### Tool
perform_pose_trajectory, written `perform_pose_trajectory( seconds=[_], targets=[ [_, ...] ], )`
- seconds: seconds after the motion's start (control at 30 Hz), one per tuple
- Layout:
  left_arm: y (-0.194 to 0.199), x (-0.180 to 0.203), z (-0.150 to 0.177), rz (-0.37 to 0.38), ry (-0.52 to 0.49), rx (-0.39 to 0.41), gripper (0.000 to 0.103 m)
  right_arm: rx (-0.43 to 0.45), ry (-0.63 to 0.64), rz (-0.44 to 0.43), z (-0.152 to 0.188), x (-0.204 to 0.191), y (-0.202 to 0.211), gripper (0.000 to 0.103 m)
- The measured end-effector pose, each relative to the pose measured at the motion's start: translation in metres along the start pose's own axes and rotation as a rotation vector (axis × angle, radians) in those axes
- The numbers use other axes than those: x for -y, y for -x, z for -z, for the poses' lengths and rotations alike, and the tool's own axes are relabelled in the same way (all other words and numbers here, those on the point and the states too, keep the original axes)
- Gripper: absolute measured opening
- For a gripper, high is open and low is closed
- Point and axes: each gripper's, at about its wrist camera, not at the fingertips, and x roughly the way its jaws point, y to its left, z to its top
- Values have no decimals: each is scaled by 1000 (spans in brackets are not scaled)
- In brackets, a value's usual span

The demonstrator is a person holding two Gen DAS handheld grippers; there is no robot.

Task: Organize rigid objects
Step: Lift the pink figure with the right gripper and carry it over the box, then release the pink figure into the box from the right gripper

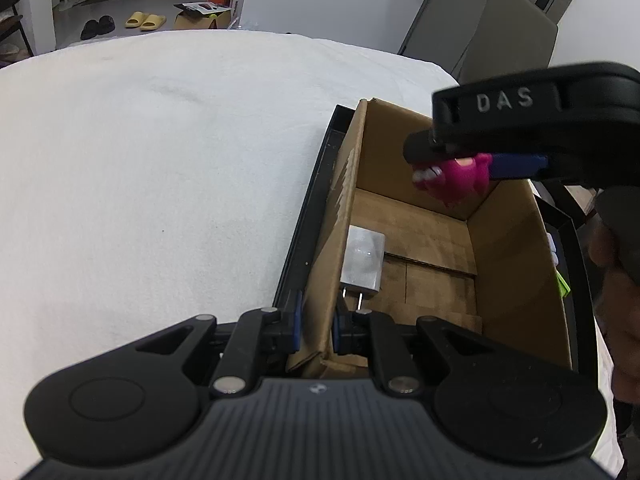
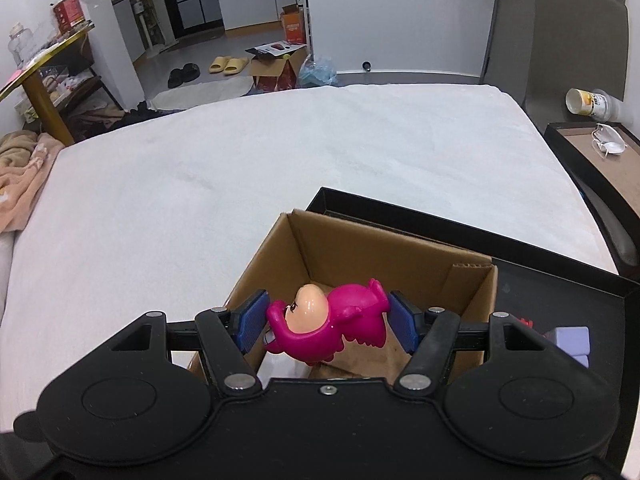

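With a white charger [image 1: 362, 262] already inside the cardboard box [image 1: 516, 264], the left gripper [image 1: 316, 326] pinches its wall while the right gripper [image 2: 327, 322], clamping a pink figurine [image 2: 332, 322], hangs above it, drop pending.

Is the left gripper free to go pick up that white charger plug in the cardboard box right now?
Probably not as things stand. The left gripper is shut on the cardboard box wall, so it would have to let go first. The white charger plug lies just beyond it, uncovered.

cardboard box [image 2: 400, 256] in tray [image 2: 560, 280] on bed [image 2: 240, 160] | charger [image 1: 362, 266] in box | toy figure [image 2: 332, 320] above box
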Motion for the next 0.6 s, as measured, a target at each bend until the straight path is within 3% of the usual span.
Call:
perform_pose_trajectory(
  seconds=[0.4,0.6],
  targets=[
    [0,2,0,-12,3,-1,13,-22,-67,-42,-5,6,-26,63],
    [0,0,-1,-8,26,2,13,-13,-70,-52,-4,10,-20,71]
  ],
)
